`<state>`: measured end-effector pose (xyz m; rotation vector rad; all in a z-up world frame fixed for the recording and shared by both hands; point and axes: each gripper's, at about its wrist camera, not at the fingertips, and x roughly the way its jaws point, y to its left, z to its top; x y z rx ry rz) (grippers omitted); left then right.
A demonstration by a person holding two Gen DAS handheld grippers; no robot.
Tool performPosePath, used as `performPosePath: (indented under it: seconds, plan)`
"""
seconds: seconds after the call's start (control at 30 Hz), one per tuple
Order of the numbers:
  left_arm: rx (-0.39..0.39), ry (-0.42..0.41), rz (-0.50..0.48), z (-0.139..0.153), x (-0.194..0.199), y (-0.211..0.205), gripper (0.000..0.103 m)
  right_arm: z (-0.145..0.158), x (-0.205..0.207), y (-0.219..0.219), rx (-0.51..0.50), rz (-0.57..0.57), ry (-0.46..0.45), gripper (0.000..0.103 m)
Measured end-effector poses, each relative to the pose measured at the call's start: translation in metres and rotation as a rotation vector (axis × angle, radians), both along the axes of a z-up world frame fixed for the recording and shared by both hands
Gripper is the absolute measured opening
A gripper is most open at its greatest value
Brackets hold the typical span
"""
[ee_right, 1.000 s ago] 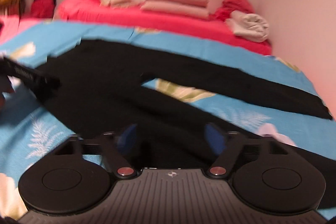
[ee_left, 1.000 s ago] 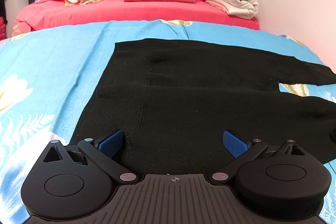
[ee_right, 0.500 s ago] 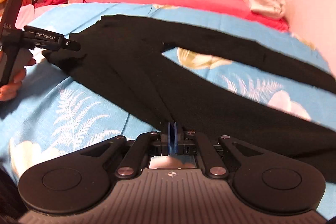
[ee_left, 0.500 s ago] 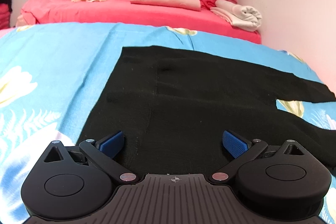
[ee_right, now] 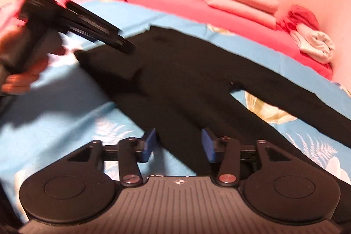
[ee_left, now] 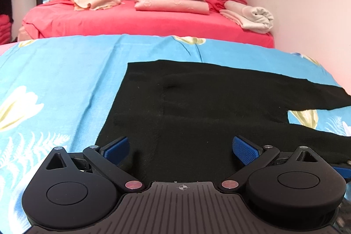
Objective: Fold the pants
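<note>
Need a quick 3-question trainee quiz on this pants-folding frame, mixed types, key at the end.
1. True or false: the black pants lie spread on the blue floral sheet with the legs apart.
2. The right hand-held gripper is: A) clamped on fabric, B) open over a pant leg, C) holding a towel.
3. What colour is the bed cover behind the sheet?

Key: 1 true; 2 B, its jaws have just been opening, pads clear of the cloth; 3 red.

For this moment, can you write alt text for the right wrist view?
Black pants lie flat on a blue floral bedspread, legs splayed. The right gripper, its jaws just opened, straddles the near leg without pinching it. At left, a hand holds the left gripper over the waistband.
</note>
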<state>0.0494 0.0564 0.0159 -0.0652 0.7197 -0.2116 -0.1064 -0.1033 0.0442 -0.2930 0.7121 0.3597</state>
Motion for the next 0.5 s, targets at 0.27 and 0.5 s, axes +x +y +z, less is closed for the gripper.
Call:
performPosePath:
  seconds: [0.27, 0.5]
  plan:
    - [0.104, 0.134, -0.03, -0.019, 0.014, -0.005, 0.103, 0.012, -0.003, -0.007, 0.206, 0.009, 0.158, 0.006]
    - [0.071, 0.159, -0.004, -0.014, 0.016, 0.005, 0.103, 0.015, -0.03, -0.001, 0.093, 0.047, 0.045, 0.015]
